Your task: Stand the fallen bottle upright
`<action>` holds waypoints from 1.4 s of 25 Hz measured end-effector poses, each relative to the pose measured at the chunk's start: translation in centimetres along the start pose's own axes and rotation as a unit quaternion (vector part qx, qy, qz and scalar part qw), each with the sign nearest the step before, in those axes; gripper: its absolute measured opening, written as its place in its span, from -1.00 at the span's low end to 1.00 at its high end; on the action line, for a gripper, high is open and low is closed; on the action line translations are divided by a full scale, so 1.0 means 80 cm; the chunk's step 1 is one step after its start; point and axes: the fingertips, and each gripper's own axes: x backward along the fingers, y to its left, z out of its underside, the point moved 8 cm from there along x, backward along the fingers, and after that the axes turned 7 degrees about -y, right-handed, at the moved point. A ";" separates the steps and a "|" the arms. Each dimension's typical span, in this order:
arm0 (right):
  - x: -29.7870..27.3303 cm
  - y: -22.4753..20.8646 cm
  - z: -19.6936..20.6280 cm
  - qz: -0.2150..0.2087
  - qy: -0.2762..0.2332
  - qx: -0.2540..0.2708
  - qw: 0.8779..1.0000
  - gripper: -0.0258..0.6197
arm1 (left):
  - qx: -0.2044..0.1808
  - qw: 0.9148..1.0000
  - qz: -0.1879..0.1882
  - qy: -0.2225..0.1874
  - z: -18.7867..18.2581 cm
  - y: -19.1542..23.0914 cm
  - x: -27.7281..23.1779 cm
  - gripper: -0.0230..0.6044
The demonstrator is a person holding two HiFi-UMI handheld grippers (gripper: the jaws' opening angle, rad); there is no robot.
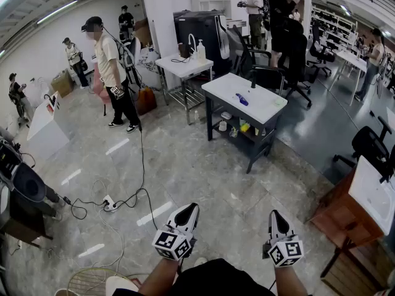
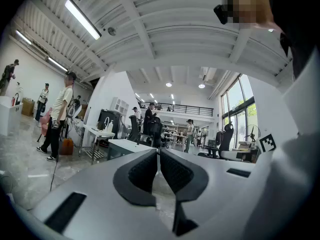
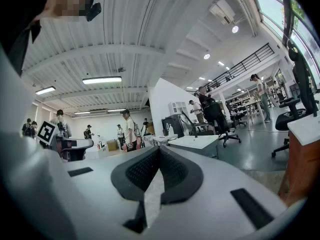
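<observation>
On the white table [image 1: 259, 107] a blue bottle [image 1: 241, 99] lies on its side.

wide bare floor [image 1: 210, 171] runs straight ahead to the bench [image 1: 262, 111], nothing standing in that lane. left of it a cable [image 1: 142, 165] and power strip [image 1: 110, 203] lie on the floor. a wooden bench [image 1: 339, 217] crowds the right side. black chairs [image 1: 271, 78] stand close behind the bench. the bottle [image 1: 241, 99] lies with bare top all round it. a person [image 1: 111, 73] stands well off to the left.
</observation>
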 end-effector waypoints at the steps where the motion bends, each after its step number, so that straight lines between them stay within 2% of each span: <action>1: -0.002 0.001 0.001 0.000 0.000 0.001 1.000 -0.83 | 0.000 1.000 0.000 -0.001 0.001 0.002 0.000 -0.82; 22: -0.015 0.009 0.008 0.004 -0.015 -0.013 1.000 -0.83 | -0.005 1.000 0.009 -0.006 -0.002 0.020 -0.002 -0.82; 28: -0.028 0.018 -0.001 0.014 -0.023 -0.003 1.000 -0.82 | 0.003 1.000 0.018 -0.011 -0.007 0.037 -0.012 -0.82; 35: -0.057 0.045 0.000 0.017 -0.038 0.016 0.999 -0.82 | -0.010 0.999 0.031 -0.008 -0.021 0.078 -0.013 -0.81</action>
